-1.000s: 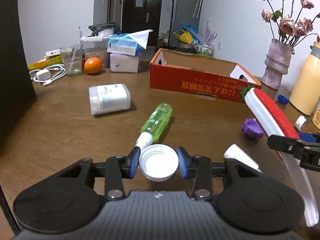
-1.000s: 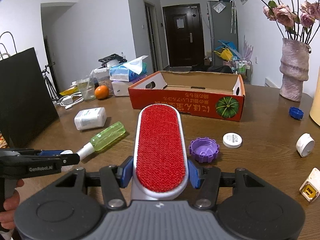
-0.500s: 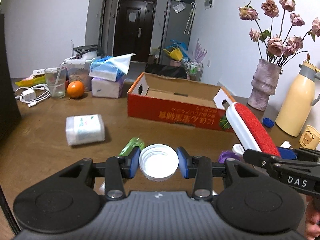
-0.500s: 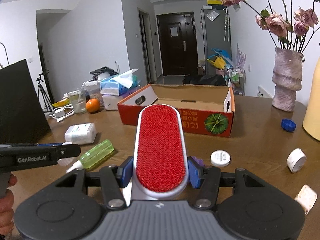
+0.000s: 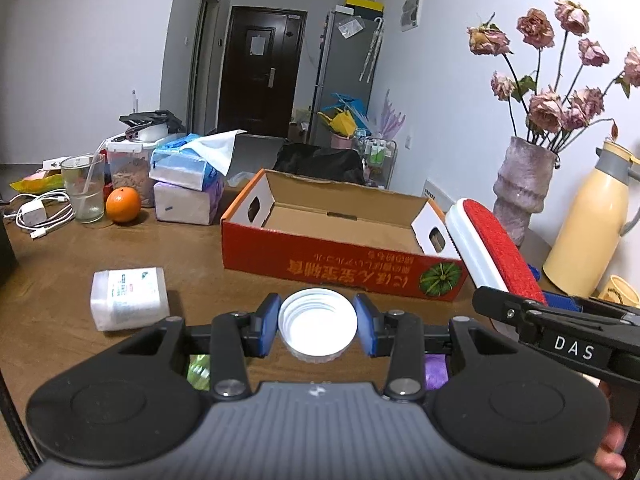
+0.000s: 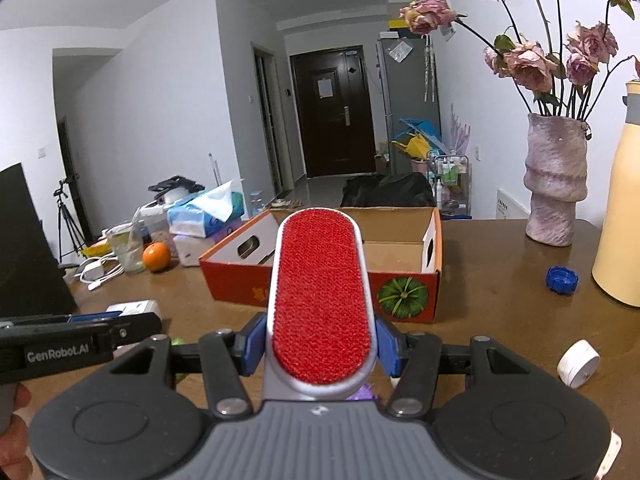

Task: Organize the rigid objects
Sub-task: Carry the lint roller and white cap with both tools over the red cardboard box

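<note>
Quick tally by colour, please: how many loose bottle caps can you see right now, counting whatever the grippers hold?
White caps: 2, one in the left gripper, one on its side on the table
Blue cap: 1
Purple cap: 1, mostly hidden
Total: 4

Both wrist views sit low, side by side, facing the cardboard box.

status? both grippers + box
Left gripper shut on white cap. Right gripper shut on lint brush. Cardboard box ahead, open. Nothing blocking.
</note>
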`<state>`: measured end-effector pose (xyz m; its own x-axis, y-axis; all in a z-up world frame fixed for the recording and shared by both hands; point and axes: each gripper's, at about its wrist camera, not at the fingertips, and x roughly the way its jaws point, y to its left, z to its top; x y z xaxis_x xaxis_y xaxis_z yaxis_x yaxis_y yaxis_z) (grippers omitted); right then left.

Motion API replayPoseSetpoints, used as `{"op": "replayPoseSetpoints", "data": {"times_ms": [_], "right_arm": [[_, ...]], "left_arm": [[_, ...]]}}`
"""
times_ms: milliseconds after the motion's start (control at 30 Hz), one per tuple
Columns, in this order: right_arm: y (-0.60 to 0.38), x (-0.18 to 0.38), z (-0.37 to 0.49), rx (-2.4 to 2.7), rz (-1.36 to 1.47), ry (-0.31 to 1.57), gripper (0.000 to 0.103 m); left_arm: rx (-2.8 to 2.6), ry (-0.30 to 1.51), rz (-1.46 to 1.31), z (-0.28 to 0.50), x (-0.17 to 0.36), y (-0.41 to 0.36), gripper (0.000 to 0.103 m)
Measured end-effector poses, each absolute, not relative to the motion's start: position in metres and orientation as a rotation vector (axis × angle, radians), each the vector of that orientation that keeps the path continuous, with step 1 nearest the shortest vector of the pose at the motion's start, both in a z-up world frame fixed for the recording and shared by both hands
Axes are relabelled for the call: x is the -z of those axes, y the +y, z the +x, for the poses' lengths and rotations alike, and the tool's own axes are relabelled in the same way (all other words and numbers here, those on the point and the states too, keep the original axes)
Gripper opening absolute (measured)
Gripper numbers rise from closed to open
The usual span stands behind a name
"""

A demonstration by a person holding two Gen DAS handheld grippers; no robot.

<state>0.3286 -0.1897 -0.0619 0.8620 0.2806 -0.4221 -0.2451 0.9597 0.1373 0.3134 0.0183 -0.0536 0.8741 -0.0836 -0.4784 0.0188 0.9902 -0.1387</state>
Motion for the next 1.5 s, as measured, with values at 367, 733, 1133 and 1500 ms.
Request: {"op": "replayPoseSetpoints", "data": {"times_ms": [367, 733, 1133, 1500], "right_arm": [[-0.198, 0.052, 0.367, -0.252, 0.098, 0.427, 0.055], [-0.204, 0.054, 0.399, -0.232, 0.109, 0.434, 0.055], [-0.207, 0.052, 0.430, -0.202, 0.117, 0.423, 0.055], [-0.206, 0.055, 0.463, -0.177, 0.120, 0.437, 0.055]], "left_arm": [[0.020, 0.467, -0.158, 0.349, 0.039, 0.010, 0.041], [0.008, 0.456, -0.194, 0.387, 0.031, 0.000, 0.041], [-0.002, 0.455, -0.206, 0.427, 0.032, -0.012, 0.041], [0.006, 0.446, -0.211, 0.464, 0.032, -0.017, 0.041]]}}
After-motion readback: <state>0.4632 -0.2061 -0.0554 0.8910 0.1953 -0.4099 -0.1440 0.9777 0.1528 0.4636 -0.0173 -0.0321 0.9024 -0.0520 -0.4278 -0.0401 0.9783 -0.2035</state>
